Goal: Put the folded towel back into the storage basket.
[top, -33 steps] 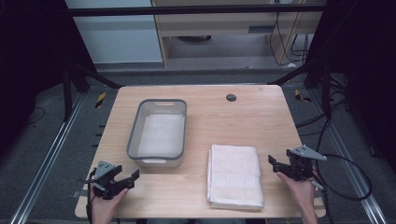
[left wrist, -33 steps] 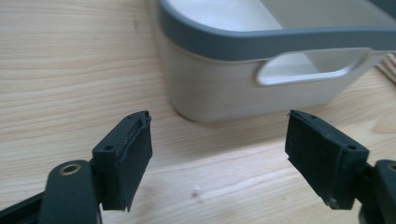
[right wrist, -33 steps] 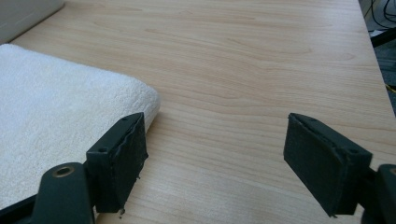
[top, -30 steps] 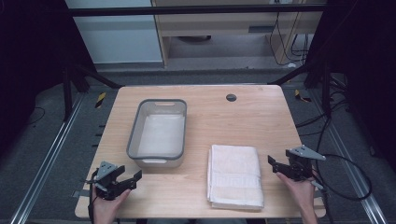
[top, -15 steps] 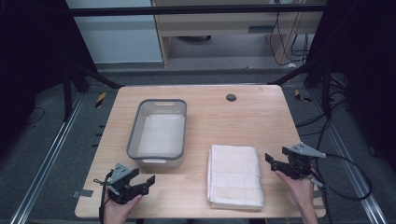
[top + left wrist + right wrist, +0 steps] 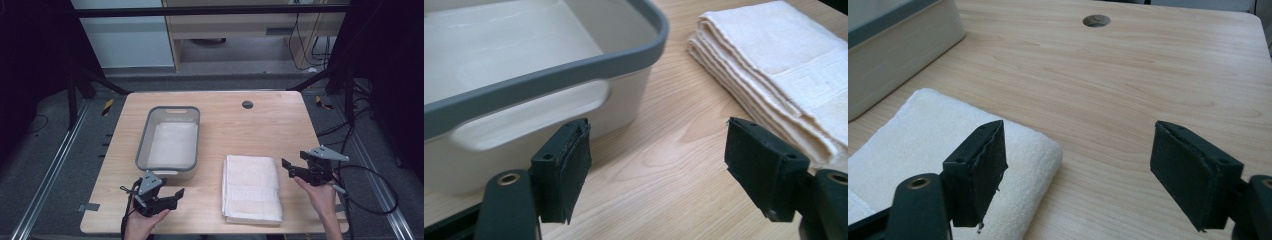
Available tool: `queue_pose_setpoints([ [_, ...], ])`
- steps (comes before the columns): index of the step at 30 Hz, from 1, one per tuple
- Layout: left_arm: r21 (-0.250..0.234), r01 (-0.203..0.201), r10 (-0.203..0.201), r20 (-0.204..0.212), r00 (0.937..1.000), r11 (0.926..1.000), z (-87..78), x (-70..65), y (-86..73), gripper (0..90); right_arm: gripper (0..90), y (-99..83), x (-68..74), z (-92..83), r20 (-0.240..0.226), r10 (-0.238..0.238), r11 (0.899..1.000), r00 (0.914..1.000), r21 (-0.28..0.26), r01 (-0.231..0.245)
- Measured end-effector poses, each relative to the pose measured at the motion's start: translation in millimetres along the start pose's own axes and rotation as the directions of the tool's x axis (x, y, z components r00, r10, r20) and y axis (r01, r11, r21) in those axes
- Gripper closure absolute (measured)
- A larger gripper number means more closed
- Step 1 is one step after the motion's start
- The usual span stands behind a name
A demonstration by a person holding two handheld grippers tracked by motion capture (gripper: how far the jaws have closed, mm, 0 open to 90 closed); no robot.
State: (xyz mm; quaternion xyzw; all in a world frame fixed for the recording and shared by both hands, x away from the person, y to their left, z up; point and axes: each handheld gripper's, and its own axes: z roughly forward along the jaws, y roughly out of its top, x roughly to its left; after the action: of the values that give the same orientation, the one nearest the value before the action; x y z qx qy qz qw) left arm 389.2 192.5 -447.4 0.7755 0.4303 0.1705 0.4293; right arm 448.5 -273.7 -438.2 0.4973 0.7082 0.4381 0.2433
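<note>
We see the left tool [image 6: 172, 196] released, low in the frame's lower left, just below the grey-rimmed tub [image 6: 170, 142] at centre left of the counter [image 6: 260, 125]. Its jaws point toward the folded towel [image 6: 251, 187], lower centre. The right tool [image 6: 289, 169] is also released, centre right, just beside the towel's right edge, not touching. A round hole [image 6: 247, 104] sits upper centre.

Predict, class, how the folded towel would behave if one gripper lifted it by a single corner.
The folded towel looks like soft, looped cloth, so it would probably sag and droop. Its stacked layers lie loose, so they would likely unfold. It seems light and unlikely to slip.
</note>
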Motion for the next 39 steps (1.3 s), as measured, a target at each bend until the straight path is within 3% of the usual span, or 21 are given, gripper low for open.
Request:
queue_pose_setpoints([
  [8, -0.002, -0.015, 0.015, 0.043, 0.999, 0.9999, 11.3, -18.6, 10.6, 26.0, 22.8, 9.9, 8.1, 3.8, -0.046, 0.007, 1.0, 0.9989, -0.002, -0.007],
  [19, 0.016, -0.036, 0.035, 0.093, 0.9951, 0.9992, 29.1, -42.3, 17.9, 26.0, 24.7, 7.3, 14.3, 10.9, -0.062, -0.007, 1.0, 0.9981, 0.029, 0.009],
  [39, 0.077, -0.081, 0.066, 0.177, 0.982, 0.9938, 65.0, -81.5, 21.4, 25.7, 25.5, -2.1, 21.2, 23.3, -0.107, -0.006, 0.996, 0.9942, 0.083, 0.015],
])
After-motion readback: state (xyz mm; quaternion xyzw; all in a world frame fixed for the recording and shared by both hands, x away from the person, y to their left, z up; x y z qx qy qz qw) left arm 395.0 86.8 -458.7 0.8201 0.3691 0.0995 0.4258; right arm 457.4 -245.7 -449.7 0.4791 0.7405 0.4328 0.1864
